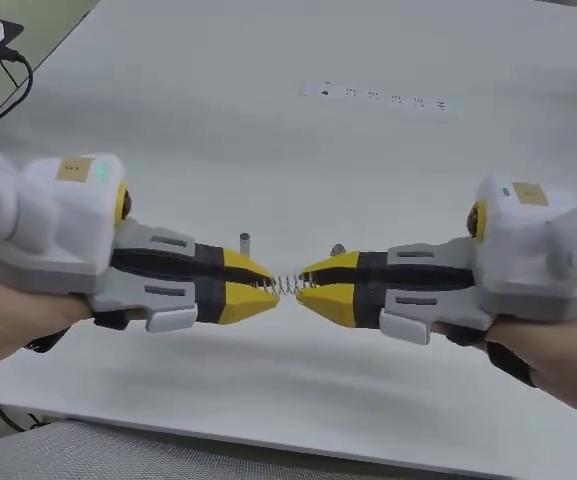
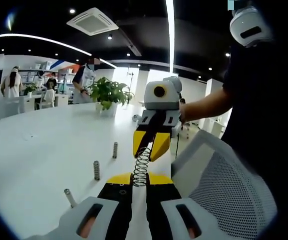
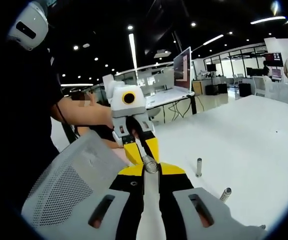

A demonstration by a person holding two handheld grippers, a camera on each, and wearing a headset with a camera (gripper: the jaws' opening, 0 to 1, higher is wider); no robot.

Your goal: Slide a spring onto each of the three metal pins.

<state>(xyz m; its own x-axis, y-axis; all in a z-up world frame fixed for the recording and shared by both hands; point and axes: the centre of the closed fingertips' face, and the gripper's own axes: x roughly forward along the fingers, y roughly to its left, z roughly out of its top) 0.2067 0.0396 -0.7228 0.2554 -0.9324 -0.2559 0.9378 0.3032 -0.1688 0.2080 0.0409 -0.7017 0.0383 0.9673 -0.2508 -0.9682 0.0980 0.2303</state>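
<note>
A small metal spring (image 1: 286, 284) is stretched between my two grippers, which meet tip to tip just above the white table (image 1: 268, 130). My left gripper (image 1: 271, 287) is shut on one end and my right gripper (image 1: 304, 283) is shut on the other. In the left gripper view the spring (image 2: 141, 167) rises from my left gripper (image 2: 140, 180) to the right gripper (image 2: 150, 149). Beside it stand two pins with springs on them (image 2: 115, 149) (image 2: 96, 170) and a bare pin (image 2: 69, 197). Two pins (image 1: 245, 241) (image 1: 337, 249) show just behind the grippers.
A white power strip (image 1: 373, 96) lies far back on the table. A black cable (image 1: 13, 75) hangs at the far left edge. A grey mesh chair back (image 2: 223, 190) sits close to the table's near edge. People stand in the office behind.
</note>
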